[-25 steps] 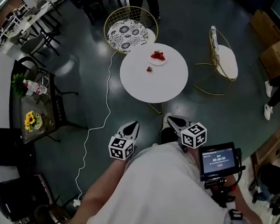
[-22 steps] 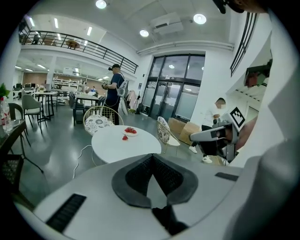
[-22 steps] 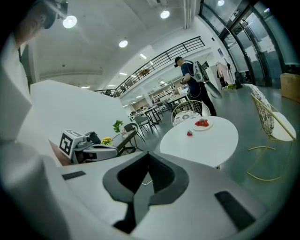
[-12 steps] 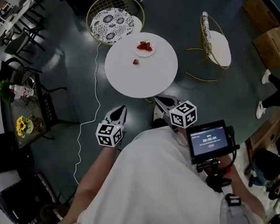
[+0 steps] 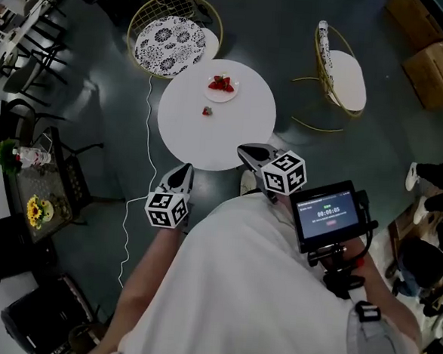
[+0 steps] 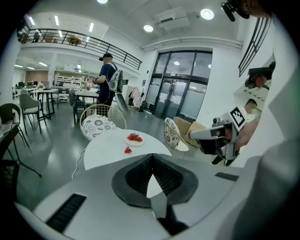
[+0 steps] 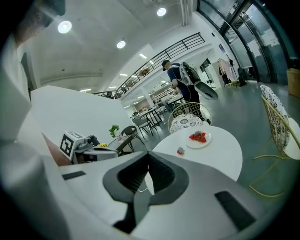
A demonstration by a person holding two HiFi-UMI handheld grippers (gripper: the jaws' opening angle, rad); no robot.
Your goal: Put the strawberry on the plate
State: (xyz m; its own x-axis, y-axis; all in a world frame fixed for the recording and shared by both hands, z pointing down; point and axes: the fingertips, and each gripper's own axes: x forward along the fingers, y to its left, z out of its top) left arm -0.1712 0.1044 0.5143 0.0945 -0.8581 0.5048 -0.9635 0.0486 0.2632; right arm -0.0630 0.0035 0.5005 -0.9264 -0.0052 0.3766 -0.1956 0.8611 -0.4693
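Note:
A round white table [image 5: 240,128] stands ahead of me. One loose strawberry [image 5: 206,112] lies near its middle, and a small white plate [image 5: 211,92] at the far side holds a few strawberries [image 5: 221,83]. My left gripper [image 5: 183,173] is shut and empty, short of the table's near edge. My right gripper [image 5: 245,151] is shut and empty too, just at the table's near edge. The left gripper view shows the loose strawberry [image 6: 127,150] and the plate [image 6: 134,142]; so does the right gripper view, with the strawberry [image 7: 180,151] and plate [image 7: 199,141].
Two gold wire chairs [image 5: 170,40] [image 5: 336,74] stand behind and right of the table. A white cable [image 5: 135,197] runs over the dark floor at the left. A side table with flowers [image 5: 36,211] is far left. A person [image 6: 107,83] stands in the background.
I have stepped closer to the table. Both grippers have come forward toward its near edge, the right one more. Both stayed shut.

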